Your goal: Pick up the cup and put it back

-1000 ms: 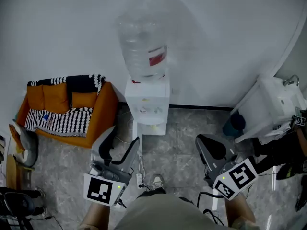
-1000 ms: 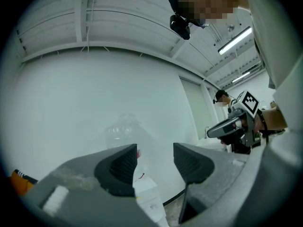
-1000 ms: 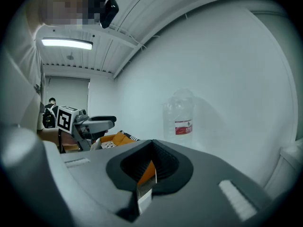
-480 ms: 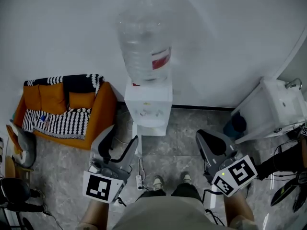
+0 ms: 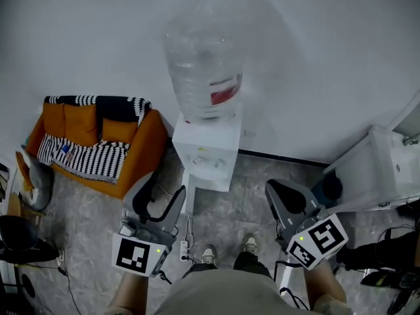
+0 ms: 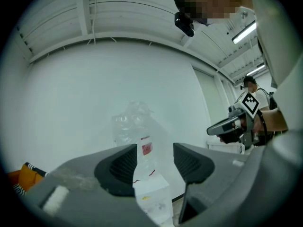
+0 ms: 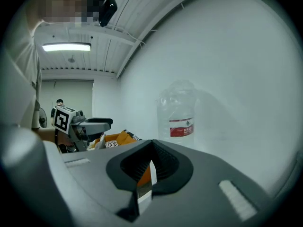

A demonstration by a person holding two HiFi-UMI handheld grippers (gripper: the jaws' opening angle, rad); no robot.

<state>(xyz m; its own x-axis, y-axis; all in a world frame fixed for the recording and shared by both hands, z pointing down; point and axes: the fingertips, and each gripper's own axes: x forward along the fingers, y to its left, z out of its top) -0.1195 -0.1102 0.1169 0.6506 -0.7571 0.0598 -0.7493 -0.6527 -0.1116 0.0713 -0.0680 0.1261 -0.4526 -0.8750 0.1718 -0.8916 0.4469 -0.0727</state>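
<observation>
No cup can be made out in any view. My left gripper (image 5: pixel 159 194) is held low at the left with its jaws apart and nothing between them. In the left gripper view (image 6: pixel 155 162) the water dispenser (image 6: pixel 150 197) and its bottle show through the gap. My right gripper (image 5: pixel 279 190) is held at the right with its jaws closed together and empty, and its tips meet in the right gripper view (image 7: pixel 151 162). Both point toward the white water dispenser (image 5: pixel 205 153), which stands against the wall and carries a large clear bottle (image 5: pixel 202 64).
An orange sofa with a striped throw (image 5: pixel 98 143) stands left of the dispenser. A white cabinet (image 5: pixel 387 169) is at the right. A power strip (image 5: pixel 184 248) and cables lie on the grey floor near the person's shoes (image 5: pixel 210 254). Dark gear sits at the far left.
The person has stepped toward the dispenser, so it and the bottle loom slightly larger and the white cabinet slides toward the right edge. Both grippers keep the same stance.
</observation>
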